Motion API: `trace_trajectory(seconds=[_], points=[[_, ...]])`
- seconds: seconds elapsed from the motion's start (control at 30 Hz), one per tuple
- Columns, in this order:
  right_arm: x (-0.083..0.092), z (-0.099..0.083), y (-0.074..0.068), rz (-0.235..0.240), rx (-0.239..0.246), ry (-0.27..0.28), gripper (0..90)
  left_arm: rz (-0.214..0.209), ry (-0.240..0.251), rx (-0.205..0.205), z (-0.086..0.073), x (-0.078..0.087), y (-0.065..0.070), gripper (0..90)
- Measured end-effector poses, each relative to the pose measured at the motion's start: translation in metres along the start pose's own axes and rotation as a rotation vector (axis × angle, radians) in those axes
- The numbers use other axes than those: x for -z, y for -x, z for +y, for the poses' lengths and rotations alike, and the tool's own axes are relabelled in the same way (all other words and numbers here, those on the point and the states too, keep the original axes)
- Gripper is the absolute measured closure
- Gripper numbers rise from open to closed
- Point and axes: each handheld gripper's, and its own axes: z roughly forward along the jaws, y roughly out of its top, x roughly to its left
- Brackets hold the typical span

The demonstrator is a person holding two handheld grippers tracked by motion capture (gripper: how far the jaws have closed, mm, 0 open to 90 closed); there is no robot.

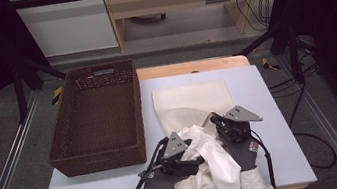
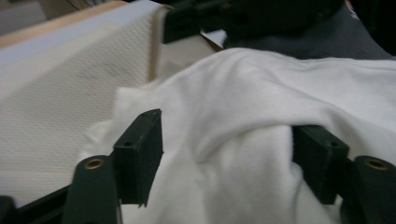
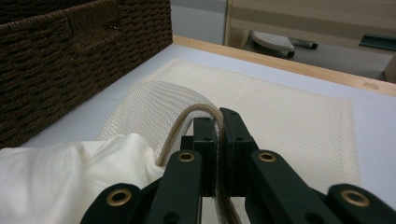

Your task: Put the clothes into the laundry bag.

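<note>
A white cloth (image 1: pixel 207 167) lay crumpled on the near part of the table, between the two grippers, and it reached down to the near edge. In the left gripper view we saw this cloth (image 2: pixel 261 126) bulging between the two black jaws, which stood wide apart with the fabric between them; we could not tell whether they pressed on it. Under and behind the white cloth there was a cream woven mat (image 1: pixel 192 100), flat on the table at its far part. Its near edge was lifted up. In the right gripper view the mat (image 3: pixel 280 112) curved up in an arch, and the right gripper (image 3: pixel 219 135) had its jaws pressed together on that lifted edge, so it pinched the mat. The white cloth (image 3: pixel 70 172) lay just beside this gripper, at the lower left of that view.

In the high view the left gripper (image 1: pixel 177 151) was over the near left part of the white cloth, and the right gripper (image 1: pixel 234 125) was at its right side, near the mat. Both were held by hands in dark gloves with white sleeves.

To the left of the mat stood a dark brown wicker basket (image 1: pixel 126 111), close beside it on the pale blue table top (image 1: pixel 270 109).
</note>
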Motion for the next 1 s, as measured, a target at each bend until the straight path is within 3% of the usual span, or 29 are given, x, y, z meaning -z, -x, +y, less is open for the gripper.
trace_trajectory(seconds=[0.07, 0.1, 0.13, 0.23, 0.3, 0.33, 0.4, 0.5, 0.57, 0.67, 0.77, 0.83, 0.93, 1.0], points=[[0.000, 0.000, 0.000, 0.002, 0.001, -0.001, 86.4, 0.056, -0.064, -0.023, 0.001, -0.006, -0.006, 20.1], [-0.001, 0.000, -0.001, 0.003, 0.002, -0.003, 86.4, 0.056, -0.064, -0.023, 0.001, -0.006, -0.006, 16.0], [-0.001, 0.000, -0.001, 0.005, 0.007, -0.006, 86.4, 0.055, -0.117, 0.003, -0.002, -0.019, -0.014, 13.1], [-0.001, 0.000, -0.002, 0.007, 0.010, -0.008, 86.4, 0.012, -0.179, 0.054, -0.014, -0.042, -0.023, 8.6], [-0.002, -0.001, -0.002, 0.007, 0.013, -0.015, 86.4, -0.021, -0.201, 0.067, -0.021, -0.050, -0.026, 9.8], [-0.002, -0.001, -0.002, 0.007, 0.016, -0.017, 86.4, -0.025, -0.196, 0.065, -0.022, -0.049, -0.026, 13.8], [-0.002, -0.001, -0.002, 0.008, 0.011, -0.016, 86.4, -0.043, -0.183, 0.047, -0.021, -0.045, -0.023, 32.8], [-0.002, -0.001, -0.002, 0.007, 0.007, -0.014, 86.4, -0.014, -0.169, 0.017, -0.019, -0.041, -0.016, 58.8], [-0.001, -0.001, -0.002, 0.006, 0.006, -0.011, 86.5, 0.003, -0.143, -0.002, -0.017, -0.036, -0.011, 67.1], [0.000, 0.000, -0.001, 0.007, -0.001, -0.002, 86.5, -0.014, -0.074, -0.020, -0.008, -0.023, 0.000, 71.0], [0.000, 0.000, -0.002, 0.012, -0.007, 0.004, 86.5, -0.022, -0.042, -0.079, 0.006, -0.017, 0.016, 71.2], [0.001, 0.001, -0.003, 0.013, -0.008, 0.012, 86.6, 0.002, -0.052, -0.130, 0.013, -0.023, 0.023, 70.9], [0.004, 0.002, -0.002, 0.022, -0.020, 0.029, 86.6, 0.006, -0.081, -0.108, 0.016, -0.043, 0.020, 70.2], [0.004, 0.003, -0.003, 0.026, -0.011, 0.034, 86.5, 0.028, -0.140, -0.109, 0.013, -0.062, 0.015, 69.0]])
